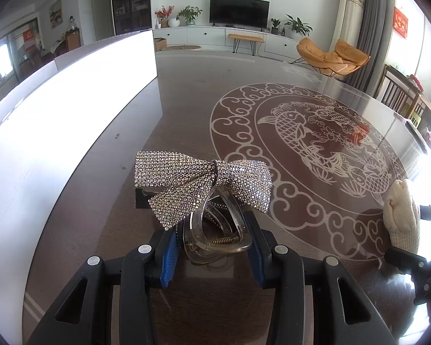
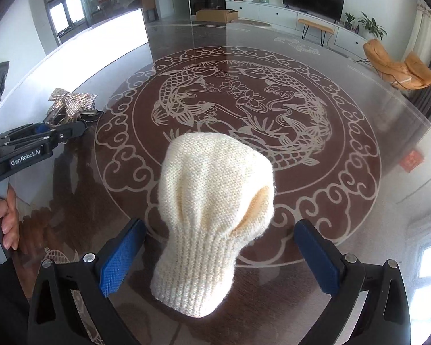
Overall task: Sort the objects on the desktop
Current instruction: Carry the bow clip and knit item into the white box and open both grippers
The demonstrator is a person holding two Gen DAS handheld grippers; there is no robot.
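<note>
My left gripper (image 1: 212,247) is shut on a clear hair claw clip (image 1: 215,230) topped with a rhinestone bow (image 1: 201,178), held just above the table. The bow (image 2: 73,100) and left gripper (image 2: 57,132) also show at the left of the right wrist view. My right gripper (image 2: 218,250) is open, its blue pads (image 2: 120,256) on either side of a cream knitted mitten (image 2: 215,201) lying on the glass table, cuff toward me. The pads do not touch it. The mitten (image 1: 402,212) shows at the right edge of the left wrist view.
The round glass table (image 2: 359,115) has a fish-and-cloud pattern (image 1: 316,143). A tall white box (image 1: 71,109) stands along its left side, close to the left gripper. Chairs (image 1: 399,95) stand past the table's far right edge.
</note>
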